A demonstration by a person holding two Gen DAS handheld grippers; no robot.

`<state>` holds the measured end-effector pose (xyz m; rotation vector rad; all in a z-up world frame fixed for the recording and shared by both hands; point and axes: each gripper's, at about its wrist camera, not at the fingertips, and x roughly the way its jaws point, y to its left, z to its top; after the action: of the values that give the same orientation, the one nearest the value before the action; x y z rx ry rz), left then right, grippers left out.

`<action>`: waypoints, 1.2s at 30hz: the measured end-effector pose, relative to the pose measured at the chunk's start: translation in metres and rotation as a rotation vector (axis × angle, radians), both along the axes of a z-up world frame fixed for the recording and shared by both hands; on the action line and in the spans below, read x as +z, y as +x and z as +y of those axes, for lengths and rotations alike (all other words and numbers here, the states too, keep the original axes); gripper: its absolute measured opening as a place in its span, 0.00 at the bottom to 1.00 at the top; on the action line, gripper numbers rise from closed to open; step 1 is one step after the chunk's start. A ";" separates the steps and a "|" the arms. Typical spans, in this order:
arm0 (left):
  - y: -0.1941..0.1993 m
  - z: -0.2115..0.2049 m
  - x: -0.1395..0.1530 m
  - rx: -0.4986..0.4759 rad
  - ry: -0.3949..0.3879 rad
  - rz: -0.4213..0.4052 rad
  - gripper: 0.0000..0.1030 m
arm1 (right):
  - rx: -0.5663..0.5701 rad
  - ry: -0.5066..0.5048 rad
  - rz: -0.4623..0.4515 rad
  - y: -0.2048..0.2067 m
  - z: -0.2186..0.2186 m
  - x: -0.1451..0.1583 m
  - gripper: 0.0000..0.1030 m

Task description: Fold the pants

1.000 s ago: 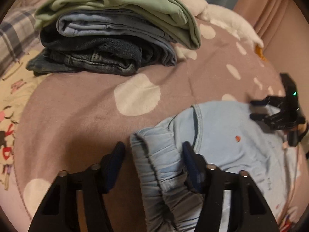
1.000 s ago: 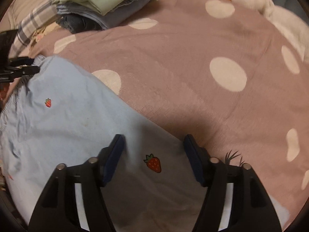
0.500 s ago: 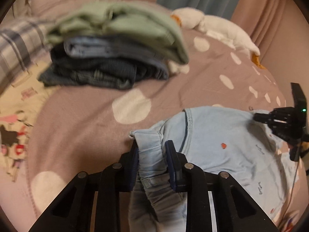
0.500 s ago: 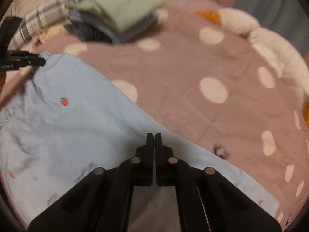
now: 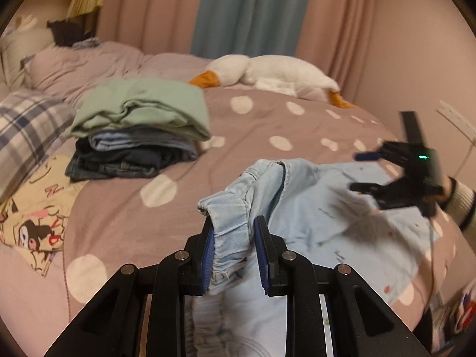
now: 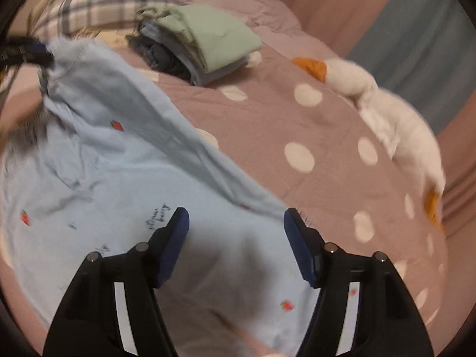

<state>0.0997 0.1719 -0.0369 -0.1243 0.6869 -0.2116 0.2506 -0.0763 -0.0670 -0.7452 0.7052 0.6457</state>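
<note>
Light blue pants [image 5: 321, 208] with small strawberry prints lie on the bed, also in the right wrist view [image 6: 134, 184]. My left gripper [image 5: 233, 232] is shut on the gathered elastic waistband [image 5: 229, 223] and holds it lifted off the bed. It shows at the upper left of the right wrist view [image 6: 32, 52]. My right gripper [image 6: 236, 223] is open and empty above the pants fabric. It also shows at the right of the left wrist view [image 5: 369, 171], hovering over the pants.
A stack of folded clothes [image 5: 139, 128] with a green piece on top sits at the back left, also in the right wrist view [image 6: 202, 41]. A white plush goose [image 5: 273, 74] lies at the back. A plaid pillow [image 5: 26, 131] is at the left.
My left gripper closed on the waistband and lifted it up. My right gripper shut briefly on the fabric, then opened and rose above the pants.
</note>
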 end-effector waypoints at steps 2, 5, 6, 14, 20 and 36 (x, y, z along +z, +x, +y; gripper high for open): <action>-0.006 -0.001 0.001 -0.017 0.002 -0.011 0.24 | 0.019 -0.070 -0.008 0.007 0.008 -0.008 0.63; -0.008 0.000 0.000 -0.022 -0.005 -0.009 0.24 | 0.048 -0.137 0.016 0.031 0.027 -0.026 0.53; -0.010 0.001 -0.001 -0.023 -0.005 -0.010 0.24 | 0.064 -0.150 0.018 0.037 0.032 -0.029 0.49; -0.023 0.013 -0.005 -0.004 -0.020 -0.023 0.24 | 0.054 -0.144 0.037 0.012 0.030 -0.020 0.02; -0.049 0.018 -0.006 0.018 -0.046 -0.050 0.24 | 0.014 -0.061 -0.087 -0.075 0.000 0.027 0.03; -0.119 0.041 -0.094 0.224 -0.066 0.239 0.24 | 0.067 -0.246 -0.034 -0.232 0.008 -0.078 0.08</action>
<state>-0.0197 0.2133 -0.1305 -0.2913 0.8976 -0.0035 0.0182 -0.0681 -0.1445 -1.0079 0.7388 0.6116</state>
